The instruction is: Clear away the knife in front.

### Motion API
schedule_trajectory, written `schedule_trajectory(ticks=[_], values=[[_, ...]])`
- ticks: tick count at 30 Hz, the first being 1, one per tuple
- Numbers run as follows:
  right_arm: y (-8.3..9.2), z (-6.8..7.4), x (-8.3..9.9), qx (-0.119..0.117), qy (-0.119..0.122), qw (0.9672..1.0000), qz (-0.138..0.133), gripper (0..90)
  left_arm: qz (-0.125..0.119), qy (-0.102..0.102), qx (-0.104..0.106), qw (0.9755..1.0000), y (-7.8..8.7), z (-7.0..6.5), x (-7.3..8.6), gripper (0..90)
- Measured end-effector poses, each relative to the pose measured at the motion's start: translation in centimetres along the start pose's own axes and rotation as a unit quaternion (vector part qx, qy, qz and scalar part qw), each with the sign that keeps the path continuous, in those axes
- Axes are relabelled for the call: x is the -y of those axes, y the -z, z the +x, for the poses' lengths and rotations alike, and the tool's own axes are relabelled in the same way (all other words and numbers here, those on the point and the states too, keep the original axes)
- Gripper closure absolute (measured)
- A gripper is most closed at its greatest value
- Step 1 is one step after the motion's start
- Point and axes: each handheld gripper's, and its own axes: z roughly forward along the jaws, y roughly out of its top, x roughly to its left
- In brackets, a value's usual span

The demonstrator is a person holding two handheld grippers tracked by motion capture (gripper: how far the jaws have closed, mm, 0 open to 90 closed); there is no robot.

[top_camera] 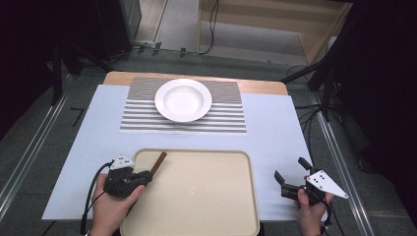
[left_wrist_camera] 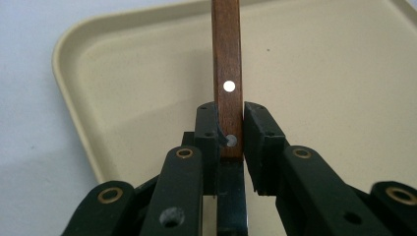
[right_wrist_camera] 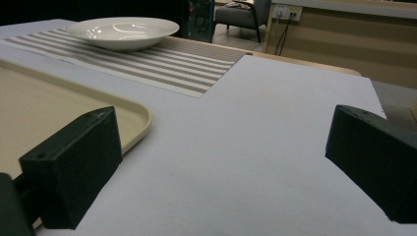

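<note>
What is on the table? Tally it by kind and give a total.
Tray: 1
Plate: 1
Striped placemat: 1
Wooden-handled utensil: 1, clamped in the left tool
Total: 4

Left gripper (top_camera: 147, 176) jaws are clamping narrow, forearm entering from below. Right gripper (top_camera: 291, 177) jaws are standing wide apart, hand gripping behind them.

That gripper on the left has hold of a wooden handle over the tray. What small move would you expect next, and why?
Probably a lift and carry toward the white bowl on the striped placemat. The left gripper is shut on the brown wooden handle with metal rivets, which pokes out over the beige plastic tray. The right gripper is open over bare table.
</note>
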Motion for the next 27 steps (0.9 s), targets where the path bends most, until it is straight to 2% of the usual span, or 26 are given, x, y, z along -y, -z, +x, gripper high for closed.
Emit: schedule_trajectory(ticks=[7, 11, 16, 18, 19, 21, 22, 25, 27], values=[[0.0, 0.0, 0.0, 0.001, 0.000, 1.0000, 0.000, 0.0, 0.005, 0.005, -0.001, 1.0000, -0.3, -0.1, 0.7, 76.5], [0.0, 0.0, 0.0, 0.001, 0.001, 1.0000, 0.000, 0.0, 0.012, -0.002, -0.012, 0.9999, -0.5, -0.3, 0.9, 76.5], [0.0, 0.0, 0.0, 0.001, 0.001, 1.0000, 0.001, 0.0, 0.013, -0.005, -0.014, 0.9998, -0.6, -0.5, 0.9, 75.8], [0.0, 0.0, 0.0, 0.001, 0.001, 1.0000, 0.001, 0.0, 0.012, -0.008, -0.009, 0.9999, -0.6, -0.4, 0.9, 68.9], [0.0, 0.0, 0.0, 0.001, 0.001, 1.0000, 0.001, 0.0, 0.012, -0.007, -0.009, 0.9999, -0.6, -0.3, 0.8, 68.9], [0.0, 0.0, 0.0, 0.001, 0.001, 1.0000, 0.001, 0.0, 0.005, -0.011, -0.020, 0.9997, -0.5, -0.3, 0.7, 62.4], [0.0, 0.0, 0.0, 0.001, 0.001, 1.0000, 0.001, 0.0, 0.001, -0.012, -0.020, 0.9997, -0.3, -0.3, 0.6, 62.0], [0.0, 0.0, 0.0, 0.001, 0.002, 1.0000, 0.002, 0.0, -0.014, -0.028, -0.013, 0.9994, 0.0, -0.5, 0.2, 66.8], [0.0, 0.1, 0.0, 0.001, 0.003, 1.0000, 0.002, 0.0, -0.018, -0.040, 0.006, 0.9990, -0.1, -0.8, -0.1, 76.4]])
